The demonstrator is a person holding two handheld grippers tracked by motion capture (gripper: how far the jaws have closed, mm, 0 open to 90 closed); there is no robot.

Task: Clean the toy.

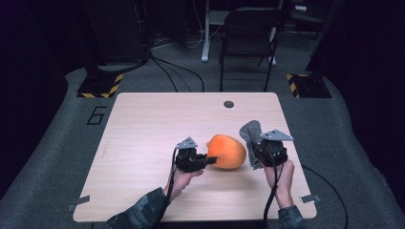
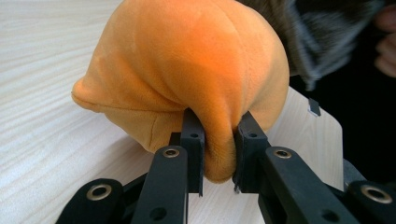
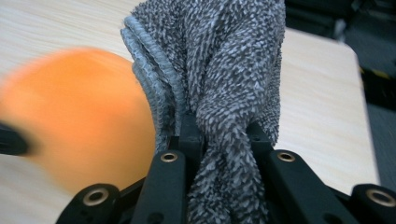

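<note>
**Orange plush pinched, grey cloth lifted beside it**

While the left gripper (image 1: 208,160) pinches a fold of the orange plush toy (image 1: 226,151), the right gripper (image 1: 256,149) holds a grey cloth (image 1: 251,132) bunched up just beside it. From where I stand, both tools are nearly closed, and each has soft material squeezed between its jaws.

Seen from the left gripper view, the orange plush toy (image 2: 187,70) bulges out directly ahead of the jaws, with a thick tuck of its fabric pressed between the two black fingers (image 2: 193,144). Most of the toy sits in front of and above that pinch, and its underside seems close to the wooden table (image 1: 143,143); I cannot tell whether it rests there or hangs slightly clear.

In the right gripper view the grey cloth (image 3: 224,70) rises straight out from between the fingers (image 3: 189,135), its folded edge standing up ahead of them. The orange toy is off to that gripper's left and a little beyond it, near the cloth but, as far as I can make out, not yet touched by it.

My reading is that the work is a wipe of the toy with the cloth, and this is the moment of bringing the cloth in. The next move calls for the right hand to swing the cloth across to the toy's near flank and press lightly, while the left keeps its pinch firm so the soft body does not roll or slip away.
</note>
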